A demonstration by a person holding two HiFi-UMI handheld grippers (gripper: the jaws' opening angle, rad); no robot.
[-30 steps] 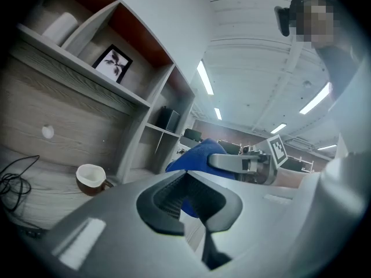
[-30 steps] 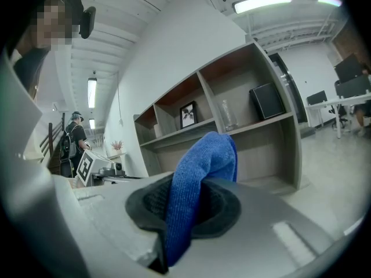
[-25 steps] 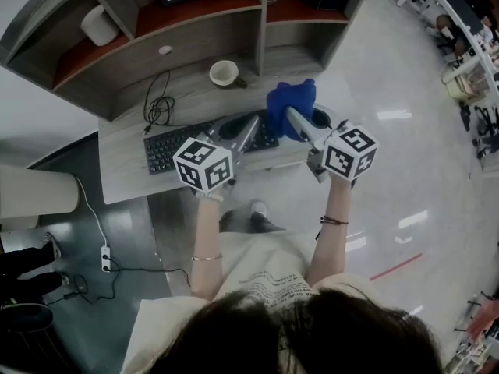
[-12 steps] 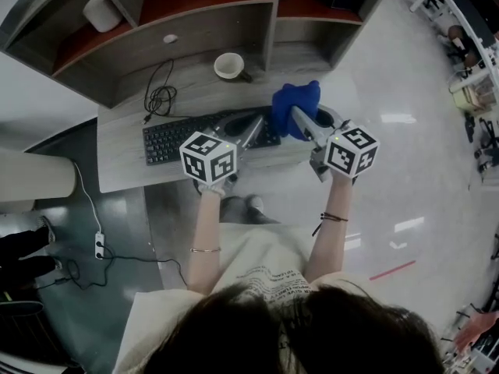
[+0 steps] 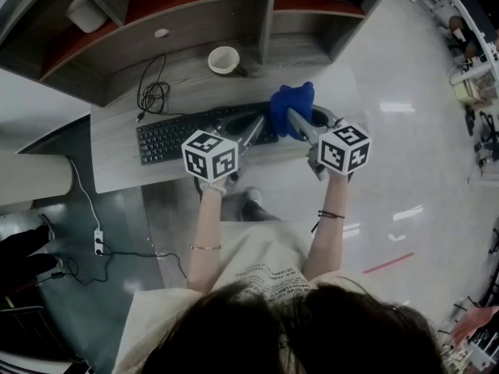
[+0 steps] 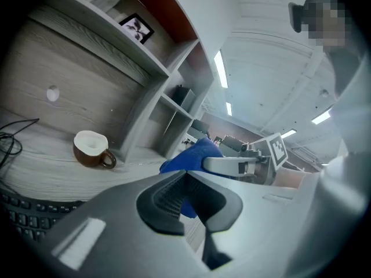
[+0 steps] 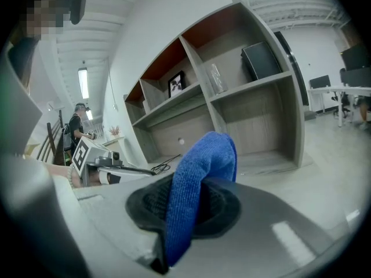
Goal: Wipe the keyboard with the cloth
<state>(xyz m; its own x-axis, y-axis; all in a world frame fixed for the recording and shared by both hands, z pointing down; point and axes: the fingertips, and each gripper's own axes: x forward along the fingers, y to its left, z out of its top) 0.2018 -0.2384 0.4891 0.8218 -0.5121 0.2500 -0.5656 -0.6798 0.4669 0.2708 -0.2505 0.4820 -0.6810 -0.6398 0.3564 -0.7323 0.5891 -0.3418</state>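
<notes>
While in jaws, cloth (image 5: pixel 292 107) near keyboard (image 5: pixel 168 139)

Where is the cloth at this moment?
In the head view, the cloth is clamped in the right tongs, at the keyboard's right end.

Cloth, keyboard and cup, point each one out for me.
cloth (image 7: pixel 200 181), right gripper view, fold between the jaws
keyboard (image 5: pixel 168 137), head view, keys of its left half
cup (image 6: pixel 90 152), left gripper view, brown outer wall
</notes>
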